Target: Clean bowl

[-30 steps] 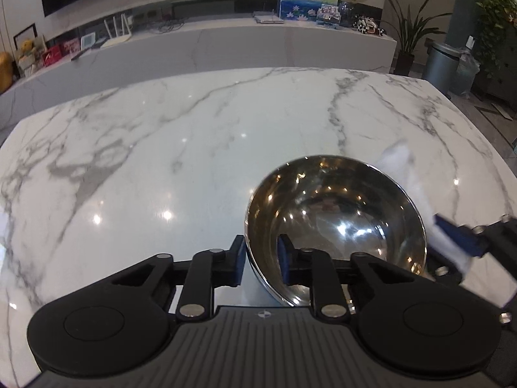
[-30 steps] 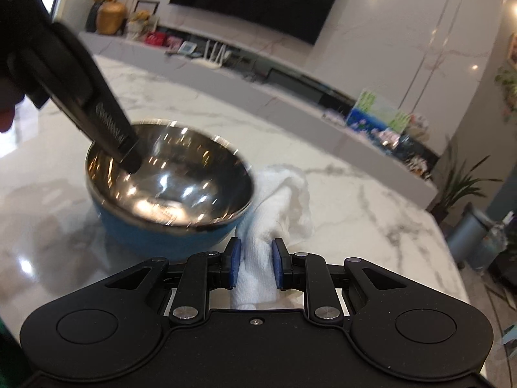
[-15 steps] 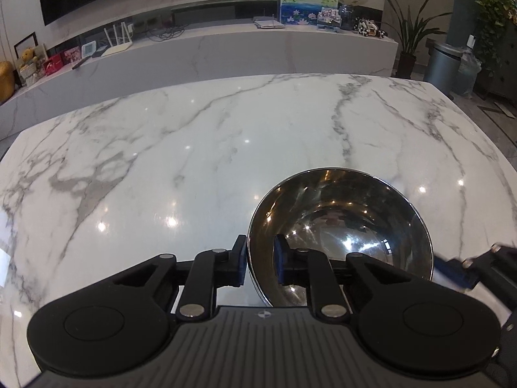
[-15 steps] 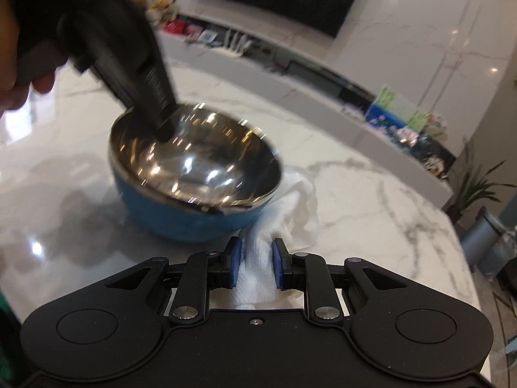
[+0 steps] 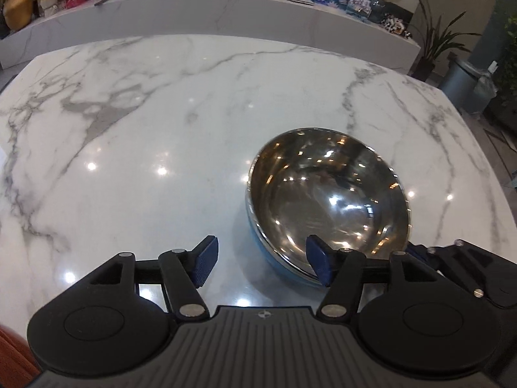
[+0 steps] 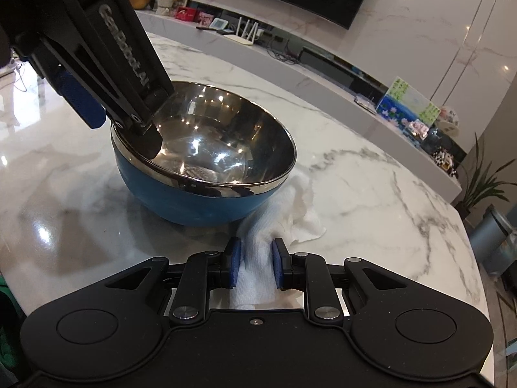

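The bowl (image 5: 328,203) sits in the lower right of my left wrist view, steel inside, blue outside, standing on the marble table (image 5: 161,113). In my right wrist view it fills the centre left of the frame. Its inside looks shiny and I can see no food or streaks in it, though the reflections make small marks hard to rule out.

My left gripper (image 5: 261,260) has just been opening. Its jaws now stand well apart, with one pad (image 5: 318,260) over the near inside of the bowl and the other (image 5: 205,260) outside it, over the table. The near rim lies between them, but neither pad presses on it, so I judge the bowl released and resting on its own.

My right gripper (image 6: 255,266), at the bottom centre of its view, is pinched tight on a white cloth (image 6: 274,223). The cloth trails forward onto the table and lies just beside the bowl's lower right side, partly tucked against its blue wall. It is outside the bowl, not in it.

As I read it, the wiping of the inside appears finished or paused: the cloth is out and my holding grip is off. What may be left is the blue outside and the rim, if they need a wipe, and setting the cloth down.
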A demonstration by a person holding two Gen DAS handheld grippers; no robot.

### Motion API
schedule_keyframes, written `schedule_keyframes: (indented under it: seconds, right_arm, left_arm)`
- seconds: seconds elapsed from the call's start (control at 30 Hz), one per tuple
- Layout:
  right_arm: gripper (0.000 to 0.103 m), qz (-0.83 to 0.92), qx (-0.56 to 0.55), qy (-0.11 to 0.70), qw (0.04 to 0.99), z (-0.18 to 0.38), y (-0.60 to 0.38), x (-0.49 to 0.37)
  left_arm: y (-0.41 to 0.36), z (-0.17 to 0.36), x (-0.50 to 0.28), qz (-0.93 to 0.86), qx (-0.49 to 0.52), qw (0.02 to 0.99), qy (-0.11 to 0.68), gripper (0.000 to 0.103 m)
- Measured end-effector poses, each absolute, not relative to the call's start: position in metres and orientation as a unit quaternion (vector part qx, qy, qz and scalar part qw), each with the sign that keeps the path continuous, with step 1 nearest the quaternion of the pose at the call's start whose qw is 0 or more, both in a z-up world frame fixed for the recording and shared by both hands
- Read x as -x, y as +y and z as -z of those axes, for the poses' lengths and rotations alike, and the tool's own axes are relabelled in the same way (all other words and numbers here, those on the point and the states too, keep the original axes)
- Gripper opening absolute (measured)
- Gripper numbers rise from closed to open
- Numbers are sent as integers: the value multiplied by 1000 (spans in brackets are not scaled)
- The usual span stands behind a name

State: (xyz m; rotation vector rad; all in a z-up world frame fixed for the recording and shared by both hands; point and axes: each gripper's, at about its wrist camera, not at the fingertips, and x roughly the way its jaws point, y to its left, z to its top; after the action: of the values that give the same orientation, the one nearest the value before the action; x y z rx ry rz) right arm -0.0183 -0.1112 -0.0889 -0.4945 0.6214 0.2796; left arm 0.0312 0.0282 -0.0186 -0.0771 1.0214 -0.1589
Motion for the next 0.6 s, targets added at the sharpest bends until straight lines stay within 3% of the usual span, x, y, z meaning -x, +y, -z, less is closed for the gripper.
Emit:
schedule_keyframes:
  seconds: [0.17, 0.6]
  right_arm:
    - [19, -130, 240, 293, 916, 87, -113, 17]
    - [19, -90, 255, 230, 935, 75, -116, 36]
  left_arm:
    - [22, 16, -33, 83, 14, 872, 482, 24]
    - [12, 17, -58, 82, -18, 887, 453, 16]
